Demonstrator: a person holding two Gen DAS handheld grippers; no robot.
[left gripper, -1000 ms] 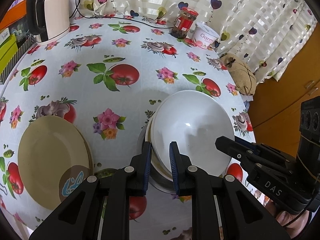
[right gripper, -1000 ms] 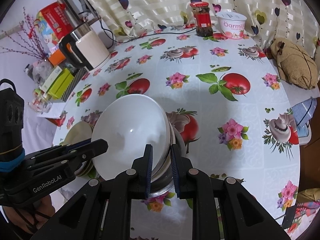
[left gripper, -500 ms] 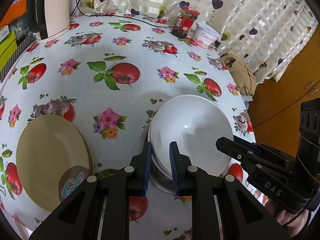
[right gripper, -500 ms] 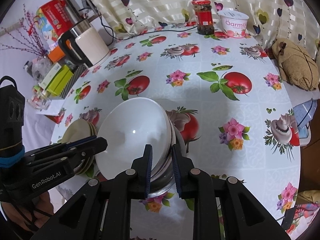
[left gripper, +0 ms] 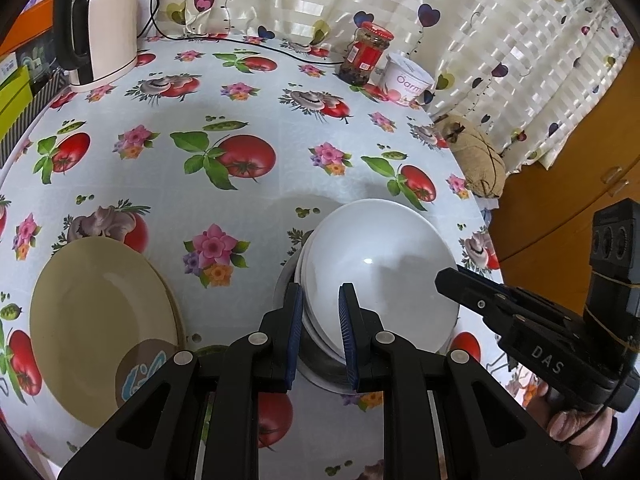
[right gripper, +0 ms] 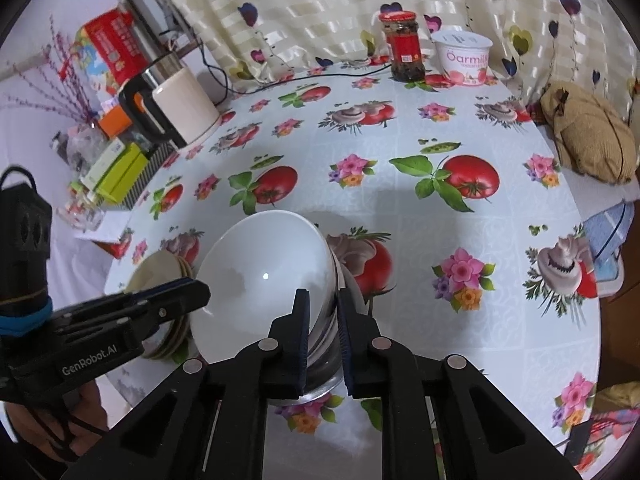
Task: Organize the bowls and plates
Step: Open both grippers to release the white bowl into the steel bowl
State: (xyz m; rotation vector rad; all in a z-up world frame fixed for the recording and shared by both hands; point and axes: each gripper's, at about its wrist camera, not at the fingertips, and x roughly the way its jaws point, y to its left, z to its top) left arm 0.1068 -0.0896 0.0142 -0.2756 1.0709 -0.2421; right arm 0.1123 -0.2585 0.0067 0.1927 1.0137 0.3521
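Note:
A stack of white bowls (left gripper: 380, 276) sits tilted in a steel bowl (left gripper: 320, 372) on the flowered tablecloth. My left gripper (left gripper: 320, 332) is shut on the near rim of the white stack. In the right wrist view the same white bowls (right gripper: 264, 280) and steel bowl (right gripper: 326, 364) lie between my right gripper's (right gripper: 323, 336) jaws, which are closing tight on both rims. Each gripper shows in the other's view: the right gripper (left gripper: 444, 280) and the left gripper (right gripper: 200, 292). A stack of beige plates (left gripper: 100, 320) lies to the left of the bowls, also visible as beige plates (right gripper: 160, 276).
A kettle (left gripper: 104, 28) stands at the back left with its cable running along the curtain. A red-lidded jar (left gripper: 366, 54) and a yogurt tub (left gripper: 408, 80) stand at the back. A brown bag (left gripper: 472, 156) lies off the table's right edge. Boxes (right gripper: 120, 168) crowd the left.
The bowl stack sits slightly lower and smaller in both views. The right jaws have narrowed a little on the rims. Both hands keep their place.

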